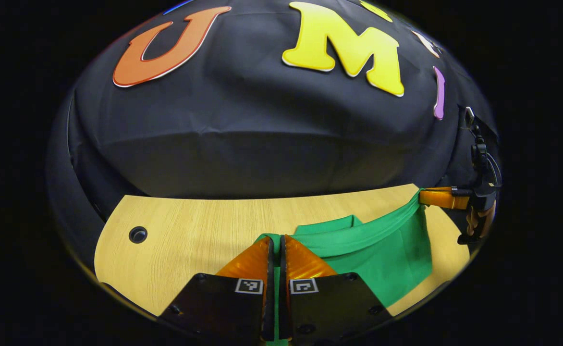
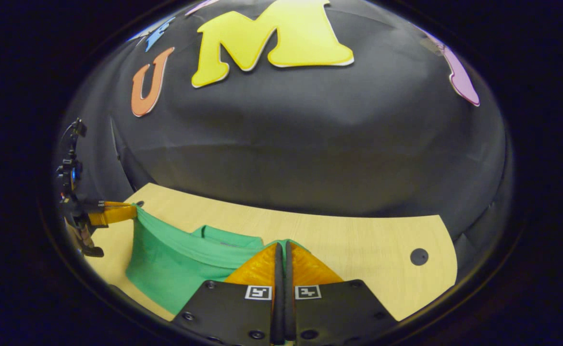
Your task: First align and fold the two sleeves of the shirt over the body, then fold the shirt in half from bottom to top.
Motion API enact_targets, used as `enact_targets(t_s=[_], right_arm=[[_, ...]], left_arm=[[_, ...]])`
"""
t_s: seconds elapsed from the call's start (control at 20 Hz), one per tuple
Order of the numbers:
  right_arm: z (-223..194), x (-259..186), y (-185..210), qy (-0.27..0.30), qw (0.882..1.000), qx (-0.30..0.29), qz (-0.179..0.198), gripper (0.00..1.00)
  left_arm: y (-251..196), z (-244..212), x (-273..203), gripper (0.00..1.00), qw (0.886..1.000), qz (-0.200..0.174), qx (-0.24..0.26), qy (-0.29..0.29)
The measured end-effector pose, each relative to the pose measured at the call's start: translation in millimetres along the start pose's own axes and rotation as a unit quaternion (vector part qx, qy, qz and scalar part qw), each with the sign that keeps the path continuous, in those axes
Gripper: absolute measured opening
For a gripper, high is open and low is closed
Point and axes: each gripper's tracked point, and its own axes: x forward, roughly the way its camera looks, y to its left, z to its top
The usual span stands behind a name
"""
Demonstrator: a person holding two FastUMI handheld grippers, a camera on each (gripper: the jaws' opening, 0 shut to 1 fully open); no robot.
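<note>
Above the pale wooden table (image 1: 176, 230), both the left gripper (image 1: 275, 240) and the right gripper (image 2: 282, 246) are clenched on an edge of the green cotton shirt (image 1: 382, 254), lifted between them — best kept level and taut, I'd judge, so the fold lands square.

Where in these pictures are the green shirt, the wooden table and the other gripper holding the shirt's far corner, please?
green shirt (image 1: 382, 245), left gripper view, on its hanging body panel.
wooden table (image 2: 358, 245), right gripper view, on bare top.
right gripper (image 1: 423, 197), left gripper view, at its fingers' tips, pinching the shirt's edge.
</note>
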Motion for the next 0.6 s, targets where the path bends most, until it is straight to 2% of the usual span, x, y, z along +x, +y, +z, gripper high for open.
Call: enact_targets(t_s=[0.05, 0.2, 0.6], right_arm=[[-10, 12, -2, 0.01, 1.0, -0.006, -0.009, 0.02], [-30, 32, 3, 0.031, 0.999, -0.024, -0.013, 0.03], [-23, 31, -2, 0.016, 0.999, -0.027, -0.031, 0.04]], left_arm=[[4, -9, 13, 0.06, 1.0, 0.017, 0.004, 0.008], [-1, -34, 39, 0.08, 0.999, 0.028, 0.016, 0.037], [-12, -14, 42, 0.13, 1.0, 0.027, 0.001, -0.008]])
